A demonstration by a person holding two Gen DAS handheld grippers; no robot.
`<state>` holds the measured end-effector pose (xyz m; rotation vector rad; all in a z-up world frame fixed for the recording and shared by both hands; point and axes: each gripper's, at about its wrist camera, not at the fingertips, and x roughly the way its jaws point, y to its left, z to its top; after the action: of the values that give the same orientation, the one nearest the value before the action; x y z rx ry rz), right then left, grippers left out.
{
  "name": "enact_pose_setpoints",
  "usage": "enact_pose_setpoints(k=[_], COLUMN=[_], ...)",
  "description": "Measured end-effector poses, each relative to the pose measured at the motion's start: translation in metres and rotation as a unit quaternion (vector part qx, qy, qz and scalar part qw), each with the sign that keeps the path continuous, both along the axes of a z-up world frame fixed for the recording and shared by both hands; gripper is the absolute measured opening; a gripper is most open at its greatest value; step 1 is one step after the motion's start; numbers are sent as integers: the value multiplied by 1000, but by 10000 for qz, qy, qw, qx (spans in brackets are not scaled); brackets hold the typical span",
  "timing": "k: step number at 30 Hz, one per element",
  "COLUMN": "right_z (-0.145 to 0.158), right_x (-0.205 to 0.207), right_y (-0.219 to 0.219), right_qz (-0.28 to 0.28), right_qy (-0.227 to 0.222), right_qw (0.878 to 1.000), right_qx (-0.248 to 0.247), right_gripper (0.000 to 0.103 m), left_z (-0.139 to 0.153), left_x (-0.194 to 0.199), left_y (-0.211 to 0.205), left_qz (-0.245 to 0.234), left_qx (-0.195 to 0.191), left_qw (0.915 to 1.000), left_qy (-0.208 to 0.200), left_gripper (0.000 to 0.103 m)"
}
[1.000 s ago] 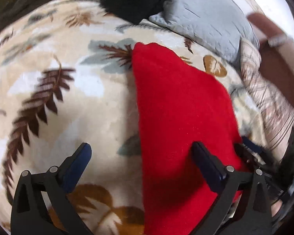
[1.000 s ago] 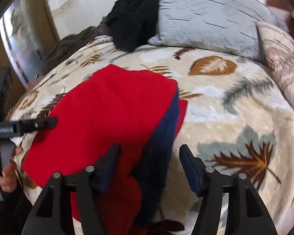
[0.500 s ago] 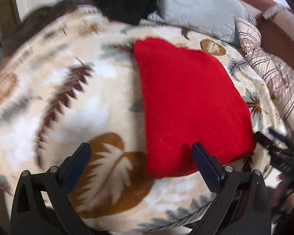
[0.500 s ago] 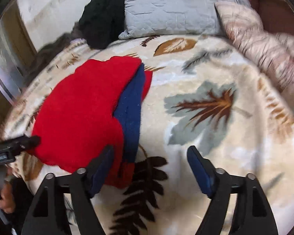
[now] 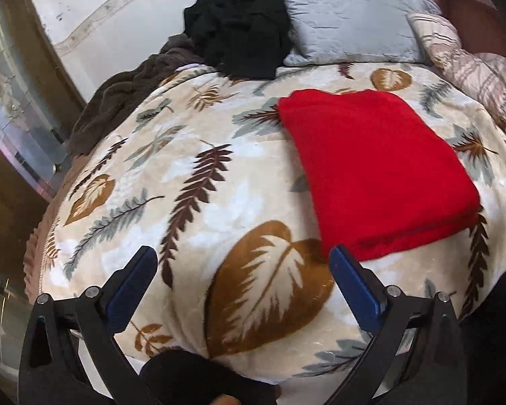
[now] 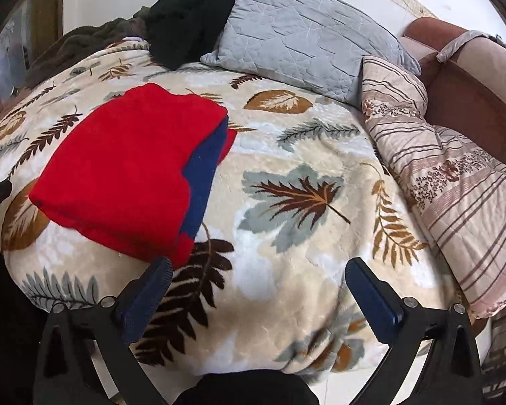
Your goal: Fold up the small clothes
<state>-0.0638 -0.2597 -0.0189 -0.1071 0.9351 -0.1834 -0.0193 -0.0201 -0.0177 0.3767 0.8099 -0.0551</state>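
At far left we see a brown fuzzy throw (image 5: 124, 94) beside a crumpled black garment (image 5: 239, 30). Our left gripper (image 5: 243, 266) hangs wide open over the leaf-patterned cream fleece blanket (image 5: 192, 202), nothing between its jaws. The folded red fleece garment (image 5: 377, 172) lies flat on that blanket — a navy-blue layer (image 6: 202, 175) peeks from its right edge. Our right gripper (image 6: 258, 280) is opening, empty, near the garment's corner. A grey quilted pillow (image 6: 307, 40) and a striped floral quilt (image 6: 455, 175) lie rightward.

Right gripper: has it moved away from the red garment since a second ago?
Yes. The right gripper has backed off toward the bed's near edge: its opening jaws, earlier straddling the red garment, now frame bare leaf-print blanket, with nothing between them.
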Motion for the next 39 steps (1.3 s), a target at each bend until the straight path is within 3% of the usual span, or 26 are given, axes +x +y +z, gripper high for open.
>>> enact_pose_setpoints(k=[8,26,34,39], right_z=[-5,-8,-5,0], right_x=[-7,-8,-21,-30], right_y=[1,-4,-9,-15], right_qz=[5,-19,-109,-183], right_qy=[119,352,364,308], right_qw=[9998,9993,9992,9993], right_qx=[-132,110,159,142], right_gripper=[103,103,103,103], left_z=[-11,-18,-11,-7], left_x=[-4,-25,-41,-49], left_y=[-10,-20,-37,-47], left_qz=[-181,-454,-723,-871], left_qx=[-498,-907,-965,-801], left_qw=[9973,9903,9899,9910], left_qy=[501,948,742,629], left_gripper=[102,102,102,102])
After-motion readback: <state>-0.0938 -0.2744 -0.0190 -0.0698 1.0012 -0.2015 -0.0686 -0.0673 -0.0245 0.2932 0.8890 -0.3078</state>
